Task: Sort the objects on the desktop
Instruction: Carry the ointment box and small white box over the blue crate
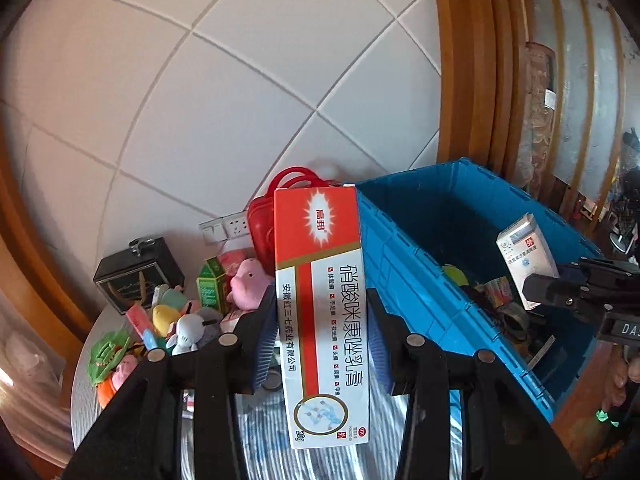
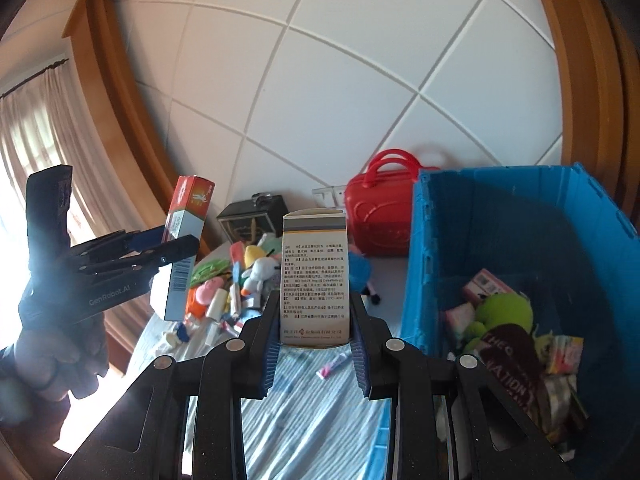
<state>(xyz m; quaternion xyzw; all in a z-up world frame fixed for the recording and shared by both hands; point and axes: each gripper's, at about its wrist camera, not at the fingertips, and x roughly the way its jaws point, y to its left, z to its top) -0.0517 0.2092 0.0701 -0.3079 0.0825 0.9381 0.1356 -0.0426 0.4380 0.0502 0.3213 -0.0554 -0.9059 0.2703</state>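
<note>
My left gripper (image 1: 322, 340) is shut on a red and white ointment box (image 1: 322, 304), held upright above the striped tabletop, left of the blue crate (image 1: 404, 264). In the right wrist view the same box (image 2: 184, 240) hangs in the left gripper (image 2: 176, 244) at the left. My right gripper (image 2: 316, 340) is shut on a white medicine box (image 2: 316, 276) with small printed text, held upright. In the left wrist view that box (image 1: 526, 256) is over the crate's opening, in the right gripper (image 1: 536, 292).
The crate (image 2: 424, 264) holds small packets, a green plush and a dark cloth. A pile of plush toys and small items (image 2: 240, 280) lies on the table (image 2: 312, 408) beyond. A red case (image 2: 380, 212) and a black box (image 2: 252, 216) stand by the tiled wall.
</note>
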